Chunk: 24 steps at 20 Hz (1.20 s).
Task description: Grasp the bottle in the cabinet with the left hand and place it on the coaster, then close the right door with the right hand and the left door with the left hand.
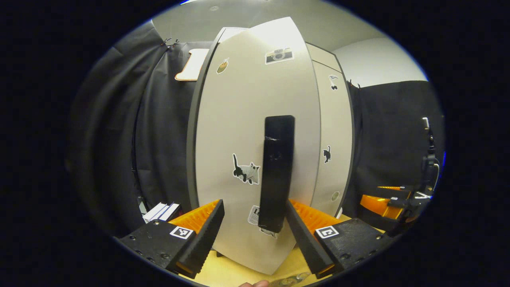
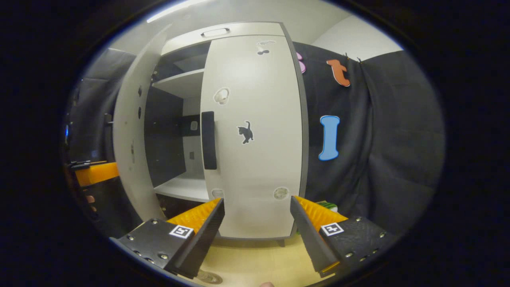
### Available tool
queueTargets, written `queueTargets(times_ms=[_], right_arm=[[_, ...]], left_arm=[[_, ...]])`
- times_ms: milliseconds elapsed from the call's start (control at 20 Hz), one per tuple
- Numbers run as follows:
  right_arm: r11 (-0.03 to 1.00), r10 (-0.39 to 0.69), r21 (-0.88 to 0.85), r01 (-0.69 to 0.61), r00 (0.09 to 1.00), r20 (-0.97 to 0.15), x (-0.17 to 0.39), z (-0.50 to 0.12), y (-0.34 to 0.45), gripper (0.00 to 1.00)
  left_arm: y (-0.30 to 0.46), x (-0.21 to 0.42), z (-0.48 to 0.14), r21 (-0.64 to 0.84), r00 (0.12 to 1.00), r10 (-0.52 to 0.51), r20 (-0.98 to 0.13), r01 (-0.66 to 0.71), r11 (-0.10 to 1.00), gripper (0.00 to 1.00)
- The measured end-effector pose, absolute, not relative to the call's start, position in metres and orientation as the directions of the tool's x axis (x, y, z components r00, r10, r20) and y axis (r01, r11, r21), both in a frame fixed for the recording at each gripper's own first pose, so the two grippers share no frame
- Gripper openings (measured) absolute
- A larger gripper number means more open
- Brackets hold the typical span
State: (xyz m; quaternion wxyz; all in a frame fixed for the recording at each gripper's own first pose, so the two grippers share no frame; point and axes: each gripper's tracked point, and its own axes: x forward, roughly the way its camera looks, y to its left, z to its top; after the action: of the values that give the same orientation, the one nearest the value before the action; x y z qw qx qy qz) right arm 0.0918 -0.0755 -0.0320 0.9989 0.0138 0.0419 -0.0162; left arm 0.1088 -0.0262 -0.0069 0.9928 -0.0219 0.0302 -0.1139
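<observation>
A: How do your two grippers stand?

B: Your left gripper [image 1: 255,223] is spread wide, fingers released and holding nothing; the dark handle [image 1: 275,175] of the left door [image 1: 239,131] hangs just between and beyond them; that door is swung out toward you. Your right gripper [image 2: 257,221] is likewise released and empty, facing the right door [image 2: 255,167], which lies flat against the cabinet [image 2: 223,30].

A: And inside the cabinet?

B: In the right gripper view the open left half shows a lower shelf [image 2: 181,187] and an upper shelf [image 2: 181,83], both bare where you can see them.

A: The bottle?

B: At the bottom edge of the left gripper view, something clear and glassy [image 1: 289,281] lies on the yellow table [image 1: 223,271]; whether that is the bottle you cannot tell.
</observation>
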Motion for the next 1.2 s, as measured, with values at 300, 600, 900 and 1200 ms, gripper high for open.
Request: queueTargets(times_ms=[300, 600, 900, 1200], right_arm=[[0.997, -0.054, 0.043, 0.058, 0.995, -0.083, 0.085, -0.027, -0.102, 1.0], [0.995, -0.052, 0.083, 0.061, 0.993, -0.103, 0.086, -0.034, -0.112, 1.0], [0.996, -0.038, 0.079, 0.047, 0.993, -0.107, 0.085, -0.035, -0.108, 1.0], [0.997, -0.023, 0.074, 0.032, 0.993, -0.115, 0.08, -0.037, -0.101, 1.0]], left_arm=[[-0.064, 0.156, -0.014, -0.084, 0.971, -0.229, -0.073, 0.223, 0.971, 0.99], [-0.075, 0.169, -0.012, -0.051, 0.977, -0.203, -0.065, 0.2, 0.979, 0.99], [-0.078, 0.172, -0.014, -0.023, 0.987, -0.144, -0.064, 0.143, 0.989, 0.98], [-0.079, 0.175, -0.015, 0.025, 0.995, -0.083, -0.059, 0.085, 0.996, 0.98]])
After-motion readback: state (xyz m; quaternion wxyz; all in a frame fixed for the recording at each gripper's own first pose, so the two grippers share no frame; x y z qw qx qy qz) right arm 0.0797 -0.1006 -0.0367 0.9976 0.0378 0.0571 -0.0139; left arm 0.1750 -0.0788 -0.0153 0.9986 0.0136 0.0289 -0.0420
